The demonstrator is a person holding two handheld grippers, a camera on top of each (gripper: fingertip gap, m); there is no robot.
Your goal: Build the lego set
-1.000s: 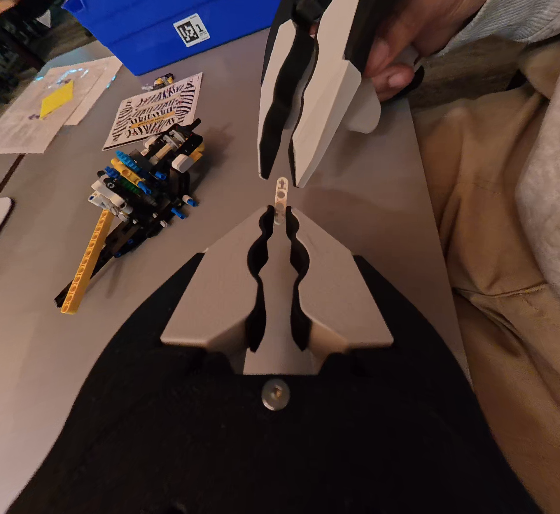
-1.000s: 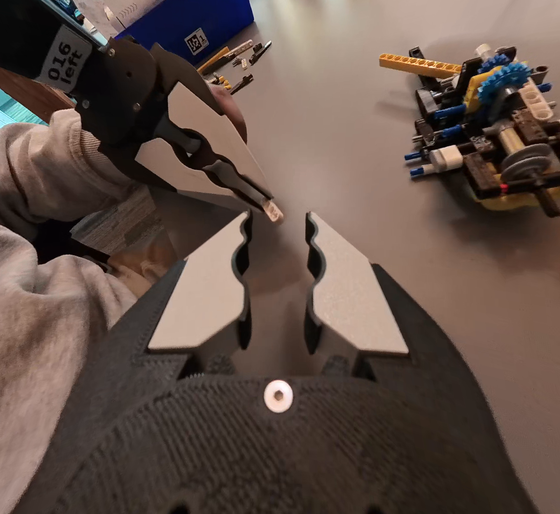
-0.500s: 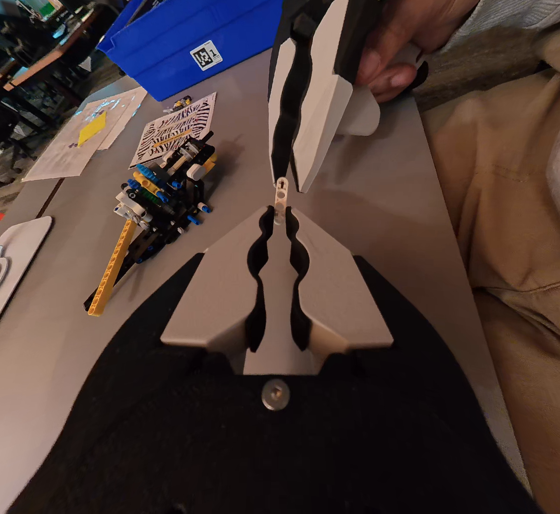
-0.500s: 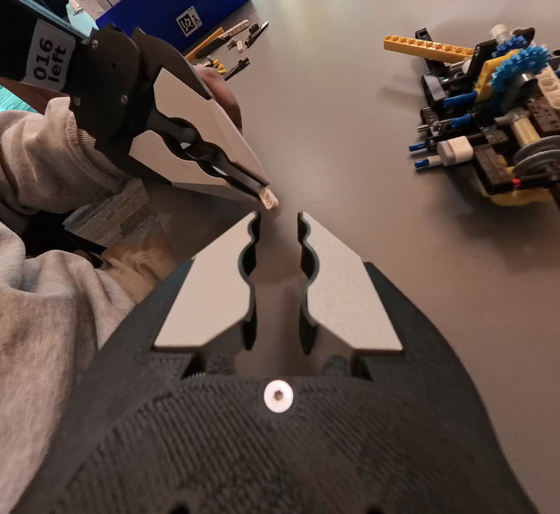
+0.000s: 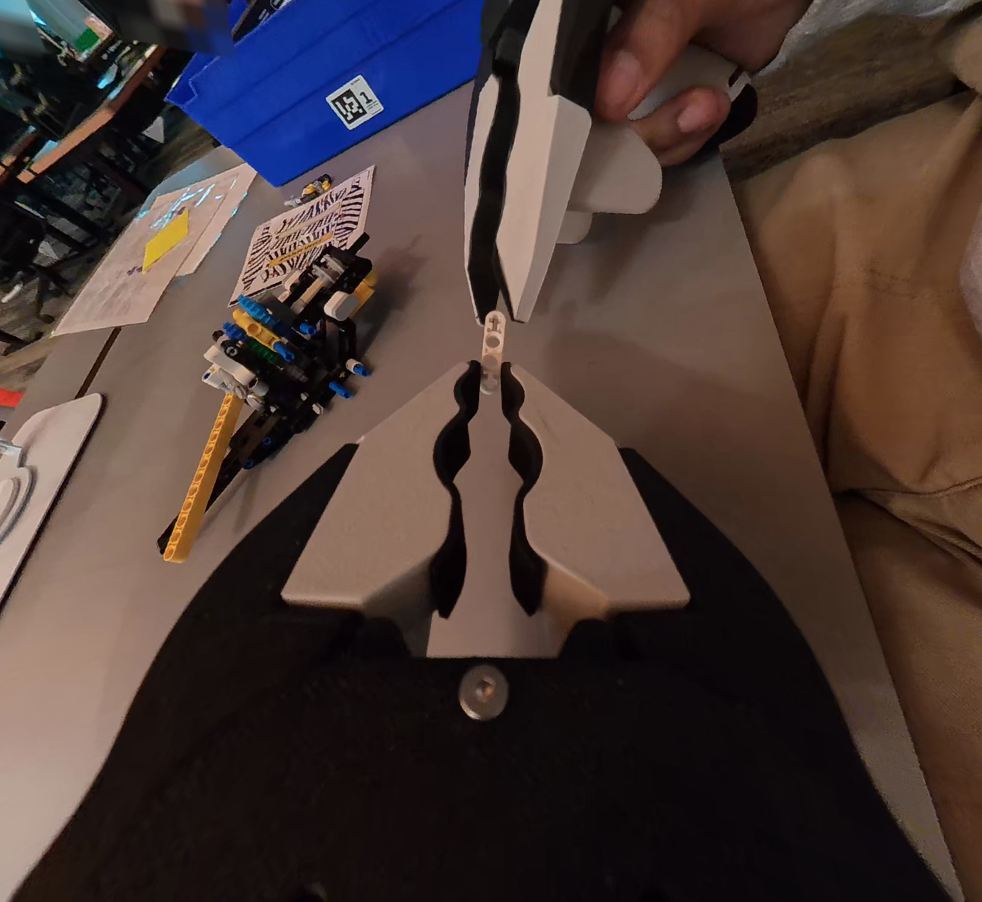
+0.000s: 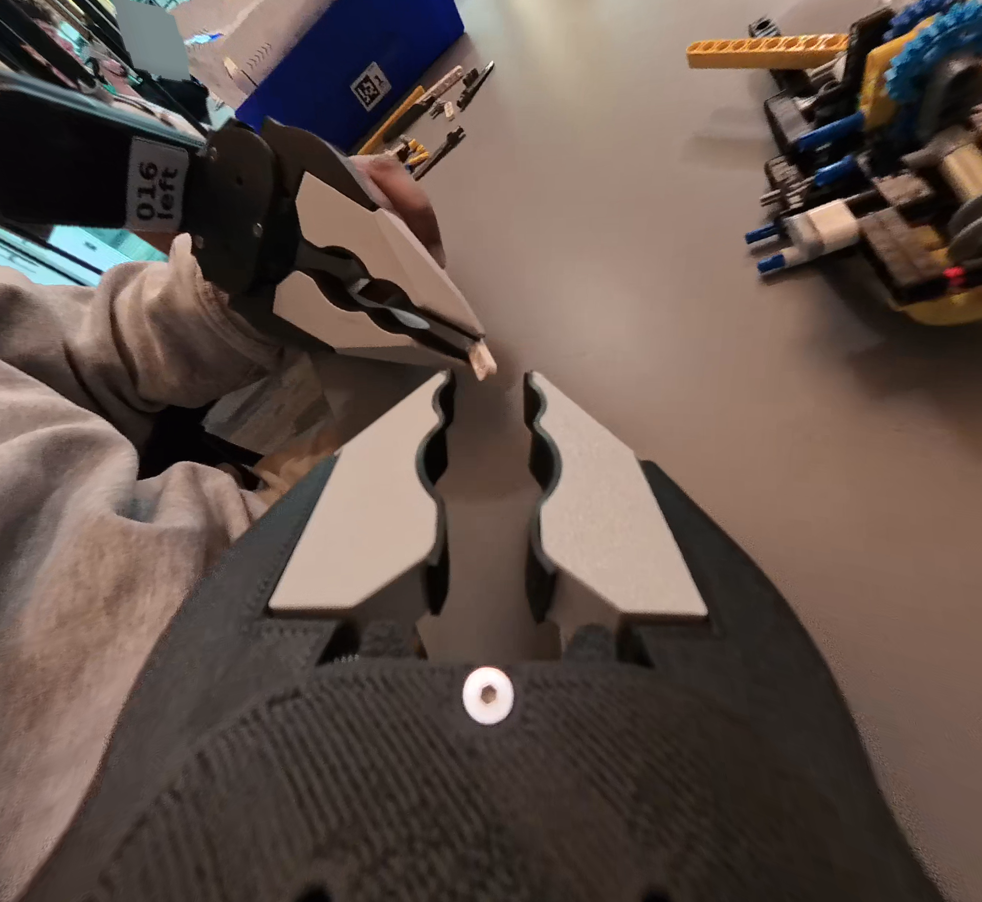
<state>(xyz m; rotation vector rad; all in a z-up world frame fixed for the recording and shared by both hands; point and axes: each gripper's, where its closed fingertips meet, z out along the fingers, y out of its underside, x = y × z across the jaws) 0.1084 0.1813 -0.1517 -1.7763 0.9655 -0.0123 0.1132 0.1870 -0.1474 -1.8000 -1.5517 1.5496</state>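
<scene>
Two grippers in view, one small white lego liftarm, one half-built lego model, one blue bin.

Left gripper clamped on the near end of the white liftarm, a short thin beam with holes, held out past the fingertips above the grey table. Right gripper with fingers parted by a narrow gap, nothing between them, tips just beside the free end of the liftarm; no contact that can be confirmed. From the left wrist view, right gripper pointing down at the top of the piece.

Lego model on the table to the left of the left gripper, well apart from both: black frame, blue pins, one long yellow beam jutting toward the camera, blue gears on top.

Blue bin at the far edge, one square printed marker tag on its side. One zebra-striped sticker sheet between bin and model. Paper sheets with one yellow square farther left. Loose small parts beside the bin. One white label with writing on the left gripper's black body.

Grey sleeve and tan trousers of the person alongside.
</scene>
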